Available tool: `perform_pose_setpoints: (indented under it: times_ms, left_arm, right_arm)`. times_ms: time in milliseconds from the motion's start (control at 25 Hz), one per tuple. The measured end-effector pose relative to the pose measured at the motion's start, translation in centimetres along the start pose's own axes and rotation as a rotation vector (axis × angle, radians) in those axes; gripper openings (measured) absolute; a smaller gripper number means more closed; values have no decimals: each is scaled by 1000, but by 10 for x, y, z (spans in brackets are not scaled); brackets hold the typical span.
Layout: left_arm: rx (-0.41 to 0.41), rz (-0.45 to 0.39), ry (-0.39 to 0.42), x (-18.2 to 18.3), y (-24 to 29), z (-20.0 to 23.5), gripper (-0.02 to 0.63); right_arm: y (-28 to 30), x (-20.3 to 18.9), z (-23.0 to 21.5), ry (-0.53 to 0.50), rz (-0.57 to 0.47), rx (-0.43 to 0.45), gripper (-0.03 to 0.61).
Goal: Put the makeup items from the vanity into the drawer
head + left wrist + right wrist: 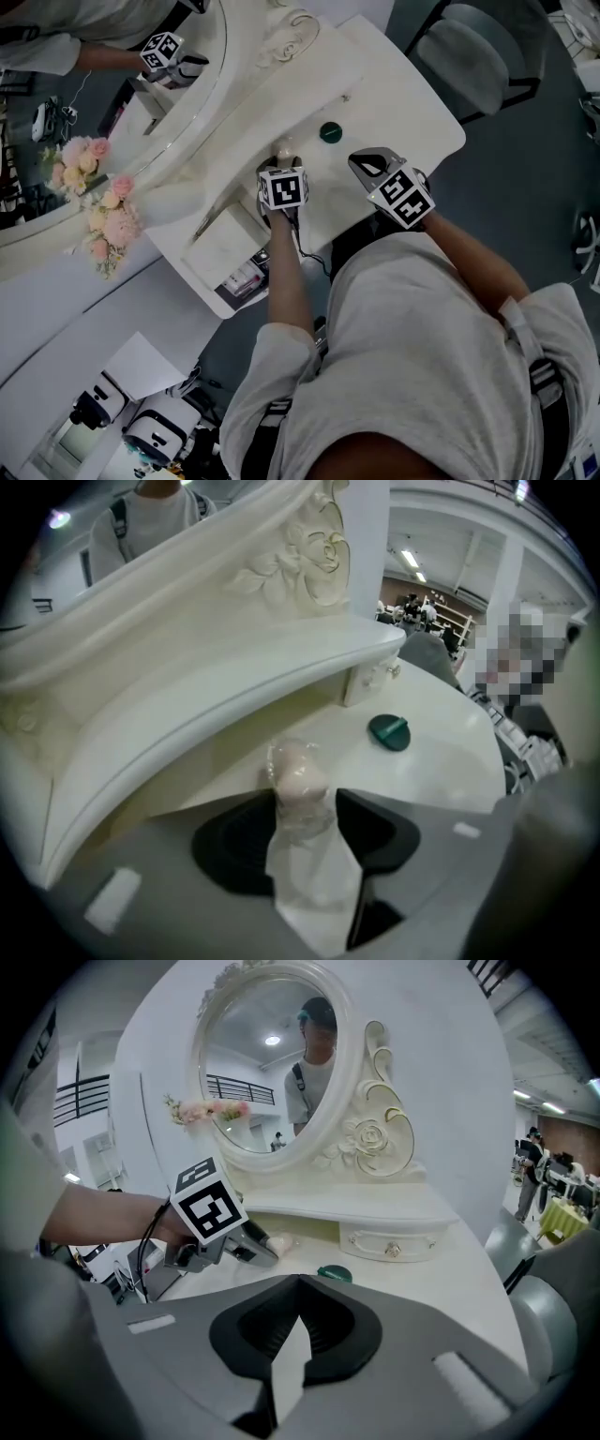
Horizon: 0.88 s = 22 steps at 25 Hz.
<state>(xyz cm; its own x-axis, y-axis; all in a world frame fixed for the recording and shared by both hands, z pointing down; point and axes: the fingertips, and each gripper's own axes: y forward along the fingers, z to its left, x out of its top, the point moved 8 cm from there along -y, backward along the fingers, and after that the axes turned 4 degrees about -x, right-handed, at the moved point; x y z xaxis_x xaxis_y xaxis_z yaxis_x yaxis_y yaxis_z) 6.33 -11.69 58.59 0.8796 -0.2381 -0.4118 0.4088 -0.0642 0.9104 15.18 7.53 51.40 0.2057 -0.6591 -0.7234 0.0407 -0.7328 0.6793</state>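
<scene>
The makeup item, a pale pink piece in a clear wrapper, lies on the white table right between the jaws of the left hand-held gripper. Those jaws stand wide, one on each side of the item. The gap is slim on both sides, and I cannot tell whether either pad touches the wrapper. This hand-held gripper points steeply down at the table top.

Ahead of it and off to its right, apart from the wrapped item, sits a round dark-green item, flat on the table. Straight ahead of it rises the curved shelf of the vanity, with a carved rose ornament above it. A small closed drawer with a knob sits under the shelf's right end.

The right hand-held gripper hangs above the table's near edge, to the right of the left one and level with it. Its jaws are drawn together at the tips, with nothing between them. The left one's marker cube shows ahead of it and to its left.

Behind the left hand-held gripper, on the person's side and to its left, an open drawer juts from the table front. Something small and pinkish lies at its near end, too small to name.

Farther to the left stands a bunch of pink flowers by the oval mirror. A grey chair stands beyond the table's far right end.
</scene>
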Motion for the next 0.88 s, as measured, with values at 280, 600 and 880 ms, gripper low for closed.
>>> perform_pose_setpoints:
  times_ms: [280,600,880]
  left_arm:
    - [26,-51,-29,-10,-19,-8,186]
    - [90,-120,-98,-22,-56,-9,184]
    - [131,-160,-160,-40,-89,-12,184]
  right_arm:
    - [3,5,11,-22,-10,38,-2]
    - [17,24,36,-102,-31,124,-2]
    - [25,35,62,-136,-43,200,-2]
